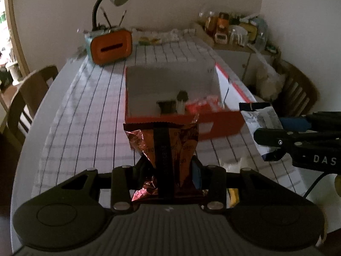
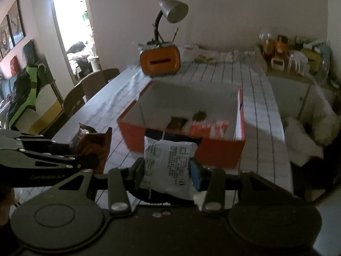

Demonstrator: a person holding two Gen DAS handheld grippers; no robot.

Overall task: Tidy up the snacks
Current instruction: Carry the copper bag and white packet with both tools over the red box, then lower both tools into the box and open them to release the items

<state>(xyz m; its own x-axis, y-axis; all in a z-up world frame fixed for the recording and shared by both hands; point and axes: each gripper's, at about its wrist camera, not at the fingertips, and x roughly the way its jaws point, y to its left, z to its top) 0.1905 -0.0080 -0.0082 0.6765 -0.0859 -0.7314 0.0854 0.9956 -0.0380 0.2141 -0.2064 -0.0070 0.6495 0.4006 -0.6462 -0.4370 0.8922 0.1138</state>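
Note:
My left gripper (image 1: 168,170) is shut on a shiny brown snack packet (image 1: 164,147) and holds it above the table, just short of the orange box (image 1: 215,125). My right gripper (image 2: 167,170) is shut on a white snack packet (image 2: 168,166), also held in front of the orange box (image 2: 215,151). The box is open and holds a few snacks, among them a red-and-white pack (image 2: 208,129) near its front wall. The right gripper and its white packet (image 1: 262,125) show at the right of the left wrist view. The left gripper and brown packet (image 2: 93,147) show at the left of the right wrist view.
An orange tissue box with a grey desk lamp (image 1: 110,47) stands at the table's far end. The striped tablecloth (image 1: 89,111) covers the table. Wooden chairs (image 1: 25,98) stand on both sides. A side cabinet with jars (image 1: 234,32) is at the back right.

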